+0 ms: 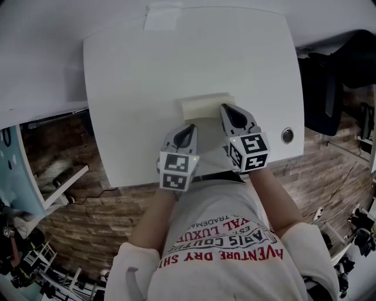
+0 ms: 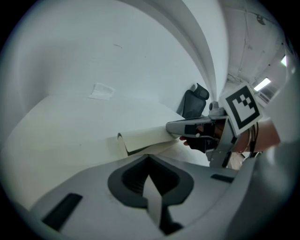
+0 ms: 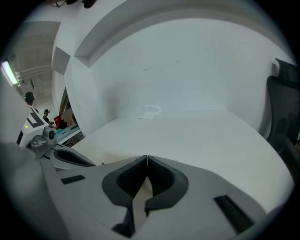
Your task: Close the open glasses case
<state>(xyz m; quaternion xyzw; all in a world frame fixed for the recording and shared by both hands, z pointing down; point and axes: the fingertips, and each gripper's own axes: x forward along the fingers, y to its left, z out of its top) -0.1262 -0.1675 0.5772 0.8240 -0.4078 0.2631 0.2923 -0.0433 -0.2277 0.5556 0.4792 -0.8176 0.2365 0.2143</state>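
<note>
A cream glasses case lies on the white table near its front edge. In the left gripper view the case shows its lid lying low over the base, with a thin dark gap along the front. My right gripper is shut and its tips rest on the case's right end; in its own view the jaws meet, with cream showing beneath them. My left gripper is shut just in front of the case, apart from it, tips together.
A strip of pale tape sits at the table's far edge. A round metal grommet is set in the table's right front corner. A black chair stands to the right. The person's torso is against the near edge.
</note>
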